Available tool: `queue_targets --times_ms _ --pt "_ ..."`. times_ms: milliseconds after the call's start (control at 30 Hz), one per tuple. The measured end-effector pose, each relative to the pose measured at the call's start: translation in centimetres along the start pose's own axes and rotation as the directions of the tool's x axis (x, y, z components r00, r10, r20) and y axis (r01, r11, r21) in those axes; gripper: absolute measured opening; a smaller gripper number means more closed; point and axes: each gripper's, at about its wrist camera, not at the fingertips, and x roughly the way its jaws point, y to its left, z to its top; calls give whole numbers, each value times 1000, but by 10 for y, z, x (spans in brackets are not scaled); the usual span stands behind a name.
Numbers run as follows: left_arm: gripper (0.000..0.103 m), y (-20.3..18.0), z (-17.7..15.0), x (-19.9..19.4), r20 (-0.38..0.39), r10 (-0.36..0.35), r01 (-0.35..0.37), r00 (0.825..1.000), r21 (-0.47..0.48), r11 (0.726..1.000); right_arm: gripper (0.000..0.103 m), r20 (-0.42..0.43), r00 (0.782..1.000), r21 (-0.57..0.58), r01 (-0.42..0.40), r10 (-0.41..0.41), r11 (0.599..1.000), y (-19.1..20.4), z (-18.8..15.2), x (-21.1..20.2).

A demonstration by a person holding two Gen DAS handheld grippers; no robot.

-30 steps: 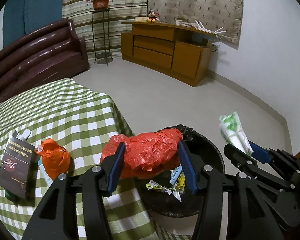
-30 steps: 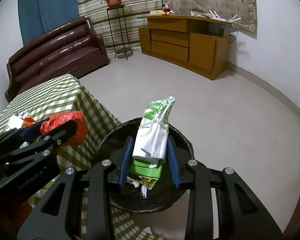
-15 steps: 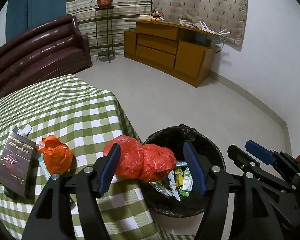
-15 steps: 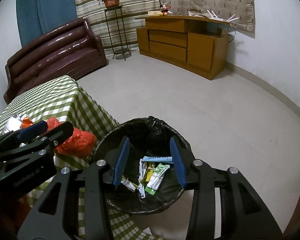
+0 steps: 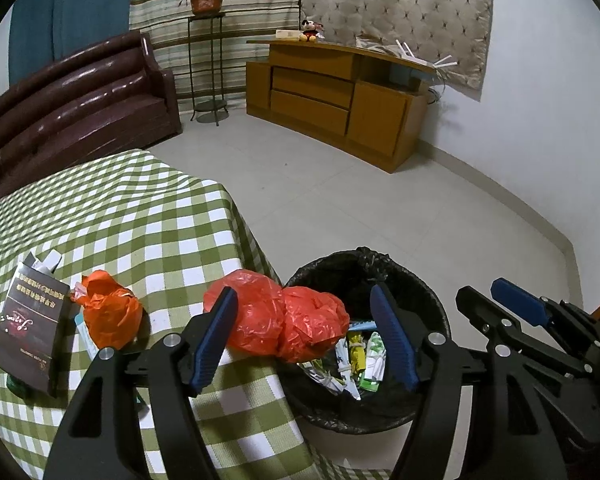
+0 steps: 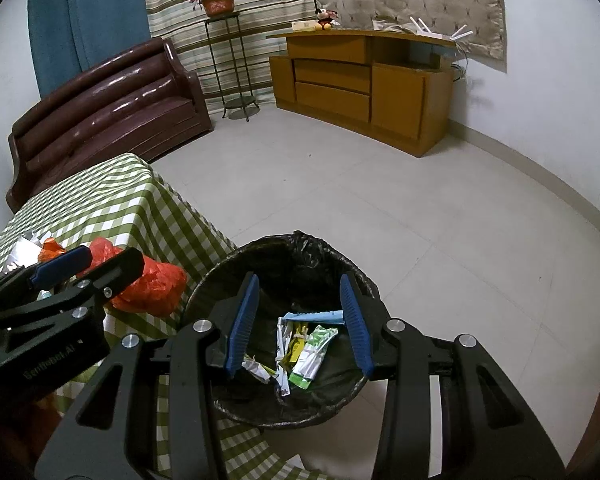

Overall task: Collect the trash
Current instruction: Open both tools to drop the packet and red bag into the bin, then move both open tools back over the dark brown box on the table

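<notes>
left gripper (image 5: 304, 336): jaws apart, empty, angled down | right gripper (image 6: 300, 320): jaws apart, empty, angled down

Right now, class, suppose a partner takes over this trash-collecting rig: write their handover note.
Left gripper: open, its fingers have just been opening, holding nothing; the red bag lies below on the table edge, beside the bin, not in it.
Right gripper: open, has just been opening, empty above the bin.
Done: green-and-white packet and other wrappers are in the bin.
Left: red bag, orange bag, dark box.
</notes>
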Motion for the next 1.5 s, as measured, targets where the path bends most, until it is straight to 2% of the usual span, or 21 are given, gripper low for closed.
queue_targets --times_ms 267,1067,1333,1500 --pt "65 -14 4 1 10 -18 18 1000 13 1000 41 2 1000 10 -2 2 1000 0 0 2" --pt "66 -14 11 -11 51 -28 28 998 0 1000 41 21 1000 29 -6 6 1000 -6 3 -4" --pt "67 2 10 -23 58 8 -7 998 -18 1000 41 27 1000 18 -12 11 1000 2 5 -9" --pt "67 25 4 -35 53 61 -58 997 -39 998 41 30 999 2 -23 23 1000 13 6 -13"
